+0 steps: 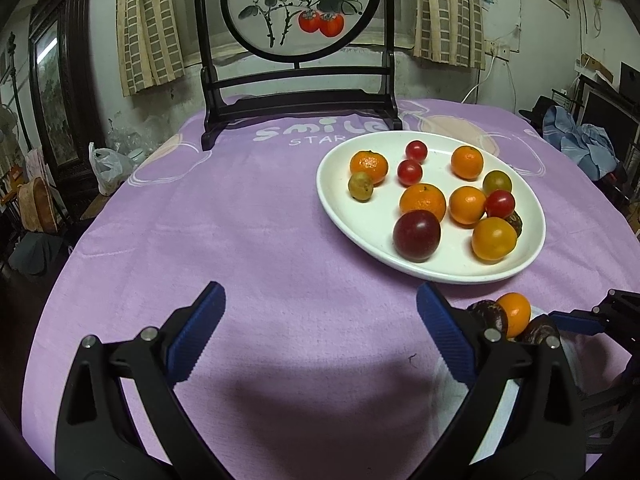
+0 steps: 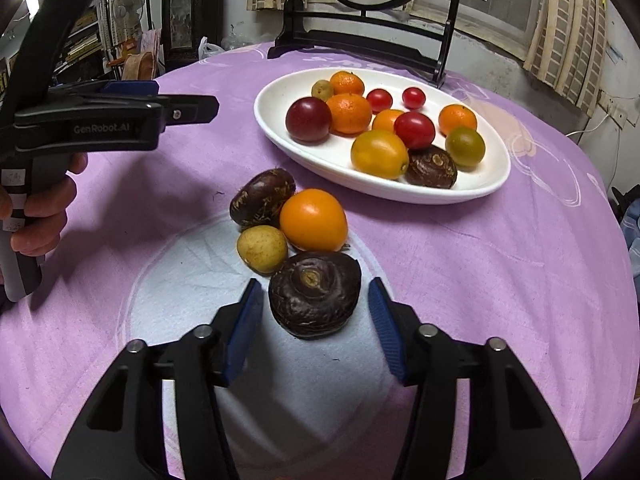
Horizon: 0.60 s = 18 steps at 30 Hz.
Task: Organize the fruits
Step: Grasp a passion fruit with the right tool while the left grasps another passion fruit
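a dark wrinkled water chestnut [image 2: 315, 300] sits between the right gripper [image 2: 316, 330] fingers, untouched. just beyond it cluster a yellow-green fruit [image 2: 262, 249], an orange [image 2: 313, 220] and another chestnut [image 2: 262, 198]. farther ahead, a white oval plate [image 2: 472, 190] holds mixed fruit.

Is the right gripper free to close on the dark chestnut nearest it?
Probably yes. The right gripper is open, its fingers either side of the dark chestnut, nothing between. The yellow fruit sits close behind but looks clear.

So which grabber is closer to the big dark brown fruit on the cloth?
Right. The right gripper has its open fingers either side of the dark brown fruit; the left gripper hangs open over bare cloth off to its left.
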Each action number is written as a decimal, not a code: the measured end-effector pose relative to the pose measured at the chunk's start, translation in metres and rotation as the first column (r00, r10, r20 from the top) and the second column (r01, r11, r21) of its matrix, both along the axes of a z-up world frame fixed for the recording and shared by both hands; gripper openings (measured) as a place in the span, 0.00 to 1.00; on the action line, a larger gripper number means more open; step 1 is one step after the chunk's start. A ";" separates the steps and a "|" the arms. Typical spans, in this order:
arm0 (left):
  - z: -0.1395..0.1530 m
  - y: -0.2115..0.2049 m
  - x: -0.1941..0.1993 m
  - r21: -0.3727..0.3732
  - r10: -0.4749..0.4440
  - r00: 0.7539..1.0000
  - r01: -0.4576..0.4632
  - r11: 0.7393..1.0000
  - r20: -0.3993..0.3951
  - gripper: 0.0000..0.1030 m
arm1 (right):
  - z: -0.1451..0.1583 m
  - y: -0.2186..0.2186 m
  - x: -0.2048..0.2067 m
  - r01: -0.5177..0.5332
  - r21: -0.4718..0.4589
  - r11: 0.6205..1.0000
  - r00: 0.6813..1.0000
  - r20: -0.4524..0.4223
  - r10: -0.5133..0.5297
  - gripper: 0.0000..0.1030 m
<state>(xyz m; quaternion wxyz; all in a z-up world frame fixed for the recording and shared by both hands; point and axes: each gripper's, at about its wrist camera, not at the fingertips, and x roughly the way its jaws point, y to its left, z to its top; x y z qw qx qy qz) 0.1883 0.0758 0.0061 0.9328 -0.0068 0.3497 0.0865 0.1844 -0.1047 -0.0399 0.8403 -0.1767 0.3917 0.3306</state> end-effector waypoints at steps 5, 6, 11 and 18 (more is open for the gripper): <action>-0.001 -0.001 0.000 -0.014 -0.014 1.000 0.014 1.000 -0.007 0.95 | 0.006 -0.010 0.007 0.044 0.040 0.998 0.999 -0.019 -0.043 0.43; -0.002 -0.001 0.001 -0.041 -0.035 0.999 0.035 0.999 -0.015 0.95 | 0.010 -0.017 0.012 0.076 0.074 0.994 0.997 -0.029 -0.074 0.43; -0.010 -0.011 0.006 -0.299 -0.271 0.961 0.241 0.923 -0.062 0.95 | 0.020 -0.042 0.026 0.187 0.178 0.966 0.981 -0.081 -0.175 0.43; -0.019 -0.031 0.014 -0.351 -0.360 0.930 0.313 0.882 -0.076 0.80 | 0.020 -0.042 0.028 0.210 0.183 0.960 0.975 -0.111 -0.192 0.43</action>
